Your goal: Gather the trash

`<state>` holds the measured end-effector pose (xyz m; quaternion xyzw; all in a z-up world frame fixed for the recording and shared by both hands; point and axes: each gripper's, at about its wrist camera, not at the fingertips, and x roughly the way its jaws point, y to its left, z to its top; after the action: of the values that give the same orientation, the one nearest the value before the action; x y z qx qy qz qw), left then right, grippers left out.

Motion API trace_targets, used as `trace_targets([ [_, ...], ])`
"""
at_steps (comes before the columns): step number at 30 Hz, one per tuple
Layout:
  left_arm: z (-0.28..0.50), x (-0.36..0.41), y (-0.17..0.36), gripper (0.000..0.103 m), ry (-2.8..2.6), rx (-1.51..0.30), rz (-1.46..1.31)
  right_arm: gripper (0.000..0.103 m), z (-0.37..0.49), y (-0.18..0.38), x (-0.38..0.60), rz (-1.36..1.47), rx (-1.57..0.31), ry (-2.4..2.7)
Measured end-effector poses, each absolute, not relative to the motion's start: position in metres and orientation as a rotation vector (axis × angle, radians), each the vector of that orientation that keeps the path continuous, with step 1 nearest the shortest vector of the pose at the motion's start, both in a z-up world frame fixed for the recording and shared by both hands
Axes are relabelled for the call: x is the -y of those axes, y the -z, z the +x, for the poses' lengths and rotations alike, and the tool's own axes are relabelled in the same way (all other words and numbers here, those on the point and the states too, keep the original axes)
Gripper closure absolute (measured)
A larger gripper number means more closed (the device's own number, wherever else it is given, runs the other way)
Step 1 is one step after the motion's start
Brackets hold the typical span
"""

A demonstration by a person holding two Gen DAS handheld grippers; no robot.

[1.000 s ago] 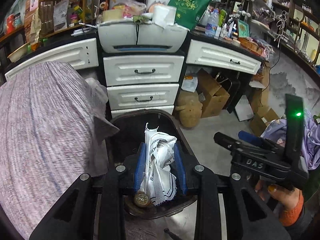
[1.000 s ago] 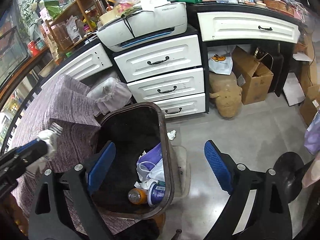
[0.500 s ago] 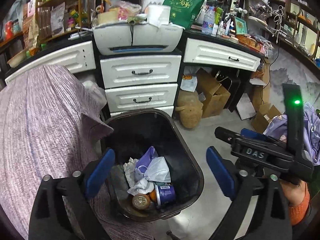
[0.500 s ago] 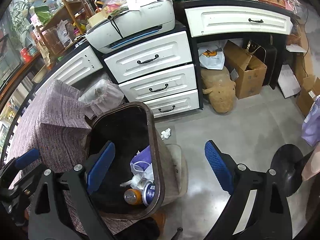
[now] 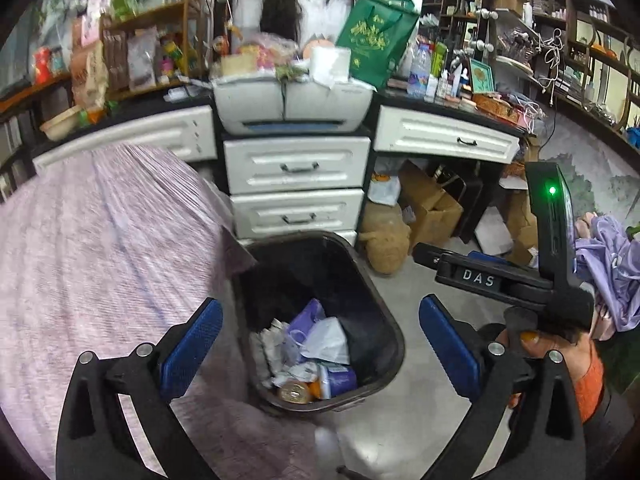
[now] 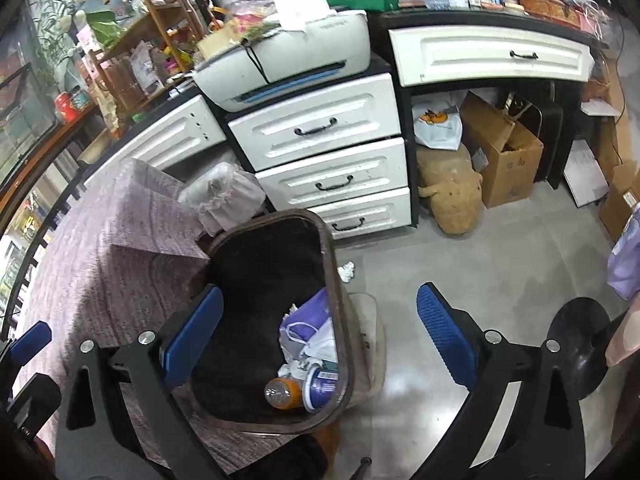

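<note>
Your left gripper (image 5: 320, 348) hangs over the dark, rounded-rectangular plastic trash bin (image 5: 384, 312) with its blue-padded jaws spread wide and nothing between them; the bin's opening sits right in the gap. Your right gripper (image 6: 318, 332) is spread just as wide and is also empty, its left pad over the bin's dark interior and its right pad over the grey floor (image 6: 500, 264) beside the bin.

Down in the bin lies the collected trash: a crumpled white printed wrapper (image 5: 269, 344), a white face mask with loops (image 6: 316, 340), a purple bag (image 5: 306, 314), an orange-capped clear bottle (image 6: 282, 393) and a blue-labelled round tub (image 6: 320, 386) (all heaped at the bin's near end).

On the floor just beside the bin's far corner lies a small white crumpled paper ball (image 6: 346, 271). Behind the bin stands the white three-drawer cabinet (image 6: 332, 168), with a grey printer (image 6: 288, 64) on top.
</note>
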<state>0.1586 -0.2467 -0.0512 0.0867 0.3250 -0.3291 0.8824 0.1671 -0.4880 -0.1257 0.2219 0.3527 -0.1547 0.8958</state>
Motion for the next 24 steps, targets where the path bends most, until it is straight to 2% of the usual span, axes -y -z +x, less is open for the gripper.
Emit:
trace_targets([
  [18,0.112,0.142,0.018,0.005,0.489,-0.544,0.153,0.006,0.119,0.04,0.367,0.194,-0.536,0.233],
  [24,0.094,0.097,0.016,0.005,0.385,-0.537,0.11,0.006,0.085,0.021,0.31,0.067,-0.407,0.255],
])
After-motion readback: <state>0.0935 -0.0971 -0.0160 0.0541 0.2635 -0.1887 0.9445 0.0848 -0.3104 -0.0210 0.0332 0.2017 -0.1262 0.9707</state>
